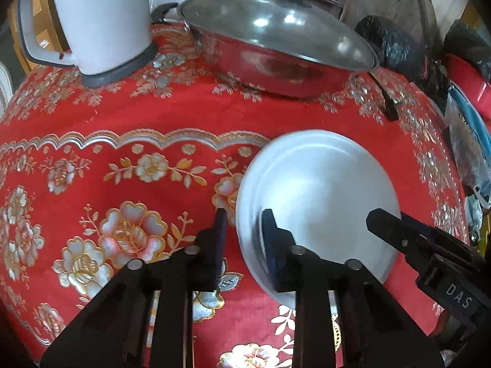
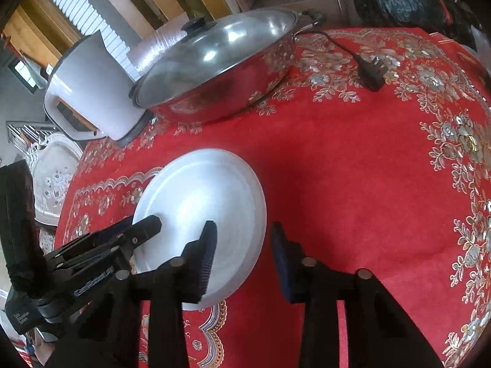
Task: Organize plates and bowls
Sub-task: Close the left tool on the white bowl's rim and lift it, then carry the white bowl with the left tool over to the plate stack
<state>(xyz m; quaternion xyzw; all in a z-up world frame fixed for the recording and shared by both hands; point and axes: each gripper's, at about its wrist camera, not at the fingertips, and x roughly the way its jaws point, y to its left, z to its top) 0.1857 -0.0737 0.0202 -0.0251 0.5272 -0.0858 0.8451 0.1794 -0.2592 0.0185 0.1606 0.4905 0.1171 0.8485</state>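
A white plate (image 1: 319, 184) (image 2: 208, 190) lies on the red flowered tablecloth (image 1: 153, 113) (image 2: 337, 168). My left gripper (image 1: 244, 224) straddles the plate's left rim, with one finger outside the rim and the other over the plate, shut on it. My right gripper (image 2: 244, 236) straddles the opposite rim the same way, one finger over the plate and one beside it, also shut on it. A finger (image 1: 386, 227) of the right gripper shows over the plate in the left wrist view. A finger (image 2: 144, 227) of the left gripper shows in the right wrist view.
A white electric kettle (image 1: 101, 21) (image 2: 89, 86) and a steel wok under a glass lid (image 1: 276, 40) (image 2: 214, 70) stand at the far side of the table. The wok's black plug (image 2: 371, 73) lies on the cloth. Black bags (image 2: 408, 3) sit beyond the table's edge.
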